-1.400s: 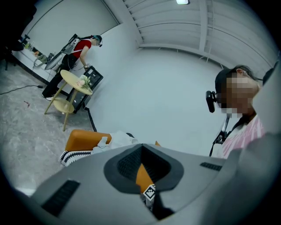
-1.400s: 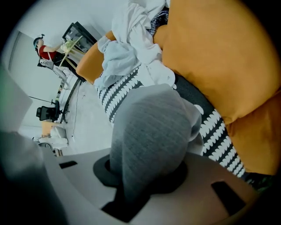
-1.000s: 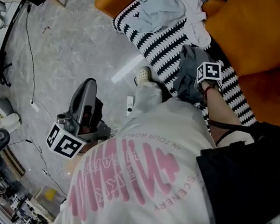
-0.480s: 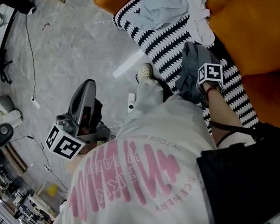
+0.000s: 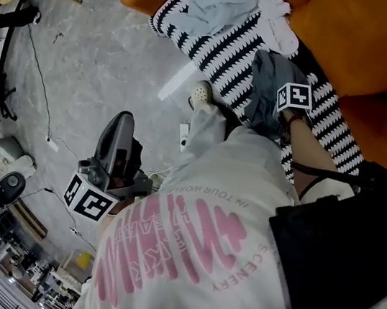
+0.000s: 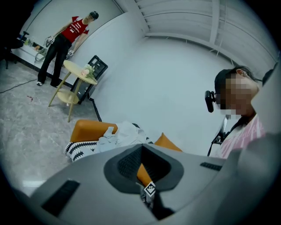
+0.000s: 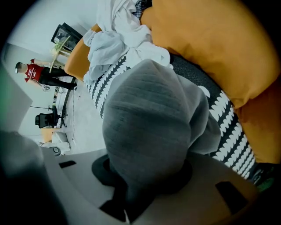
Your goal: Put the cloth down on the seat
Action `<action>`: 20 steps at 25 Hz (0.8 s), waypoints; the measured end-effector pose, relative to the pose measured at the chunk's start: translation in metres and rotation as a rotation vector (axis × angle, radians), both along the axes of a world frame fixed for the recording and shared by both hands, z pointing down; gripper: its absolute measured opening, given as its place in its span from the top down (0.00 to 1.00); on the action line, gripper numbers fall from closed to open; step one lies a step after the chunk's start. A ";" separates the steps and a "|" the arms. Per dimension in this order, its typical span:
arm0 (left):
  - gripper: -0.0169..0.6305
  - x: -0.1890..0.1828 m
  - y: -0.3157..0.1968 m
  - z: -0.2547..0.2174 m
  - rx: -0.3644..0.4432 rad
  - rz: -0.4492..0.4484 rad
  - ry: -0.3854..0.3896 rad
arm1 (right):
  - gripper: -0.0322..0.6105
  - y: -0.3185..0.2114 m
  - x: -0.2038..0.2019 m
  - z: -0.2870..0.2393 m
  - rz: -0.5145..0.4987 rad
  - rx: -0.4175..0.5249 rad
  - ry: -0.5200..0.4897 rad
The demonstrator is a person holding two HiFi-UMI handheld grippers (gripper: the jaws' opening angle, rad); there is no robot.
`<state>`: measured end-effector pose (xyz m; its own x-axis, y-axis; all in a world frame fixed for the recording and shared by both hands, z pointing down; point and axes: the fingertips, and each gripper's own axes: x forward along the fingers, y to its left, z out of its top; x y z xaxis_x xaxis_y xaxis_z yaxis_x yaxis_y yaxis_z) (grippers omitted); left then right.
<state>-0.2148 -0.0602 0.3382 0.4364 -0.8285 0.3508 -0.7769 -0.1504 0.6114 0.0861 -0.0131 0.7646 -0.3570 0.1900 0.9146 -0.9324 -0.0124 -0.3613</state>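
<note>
The grey cloth (image 5: 263, 88) hangs bunched from my right gripper (image 5: 281, 98), low over the black-and-white striped seat cover (image 5: 217, 52) of the orange sofa. In the right gripper view the cloth (image 7: 149, 118) fills the space between the jaws and narrows into their gap. These jaws have just been opening a little, with the cloth still pinched between them. My left gripper (image 5: 120, 123) hangs over the floor at the left, shut and holding nothing. In the left gripper view its jaws (image 6: 142, 147) meet at the tips.
A pile of light clothes (image 5: 228, 3) lies on the seat's far end. Orange cushions (image 5: 357, 38) back the sofa. My shoe (image 5: 200, 100) stands at the sofa's edge. Cables cross the floor (image 5: 41, 82). A person in red (image 6: 66, 39) stands by a round table (image 6: 81, 72).
The right gripper with the cloth has sunk slightly toward the striped seat. The left gripper has dipped a little over the floor.
</note>
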 end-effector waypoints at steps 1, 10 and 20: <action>0.96 -0.001 -0.001 0.001 -0.006 0.007 -0.001 | 0.74 0.000 -0.001 0.001 0.006 -0.003 0.002; 0.96 0.007 -0.030 0.000 -0.039 0.189 0.009 | 0.51 -0.001 -0.017 -0.015 0.116 0.028 -0.019; 0.96 0.040 -0.081 0.006 0.000 0.570 0.103 | 0.52 -0.022 0.015 -0.092 0.609 0.305 0.023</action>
